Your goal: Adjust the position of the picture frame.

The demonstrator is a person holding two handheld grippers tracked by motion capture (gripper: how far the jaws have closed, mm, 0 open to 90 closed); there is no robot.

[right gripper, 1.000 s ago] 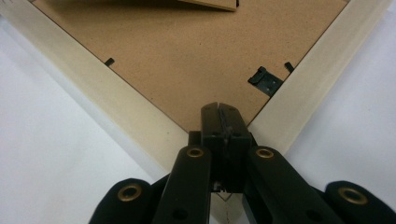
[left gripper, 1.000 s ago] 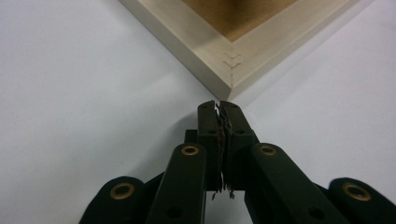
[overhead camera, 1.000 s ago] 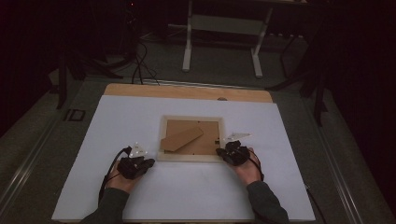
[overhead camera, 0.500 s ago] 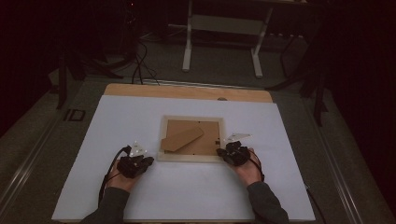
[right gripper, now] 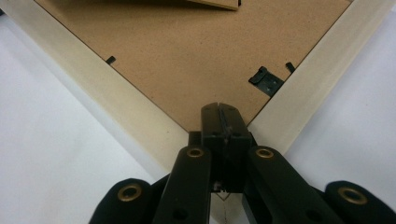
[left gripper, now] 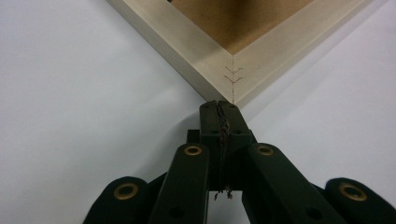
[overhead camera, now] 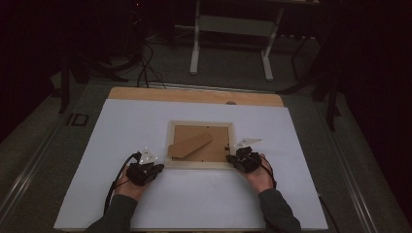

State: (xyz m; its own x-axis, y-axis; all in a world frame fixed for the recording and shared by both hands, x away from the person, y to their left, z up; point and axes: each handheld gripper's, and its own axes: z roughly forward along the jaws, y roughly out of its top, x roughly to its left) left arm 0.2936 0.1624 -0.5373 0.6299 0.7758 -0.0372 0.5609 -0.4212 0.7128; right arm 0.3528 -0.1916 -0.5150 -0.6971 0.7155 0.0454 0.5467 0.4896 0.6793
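The left gripper (left gripper: pixel 219 106), jaws pressed together on nothing, points its tips at the picture frame's (overhead camera: pixel 200 144) near-left corner, at the frame's 7 o'clock. The right gripper (right gripper: pixel 219 109), equally closed, rests over the 5 o'clock corner. The frame lies back-up, mid-table (overhead camera: pixel 121 126).

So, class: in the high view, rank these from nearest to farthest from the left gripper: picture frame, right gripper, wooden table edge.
From the left gripper:
1. Picture frame, just beside it, at its near left corner.
2. Right gripper, across the frame's near edge.
3. Wooden table edge, along the far side.
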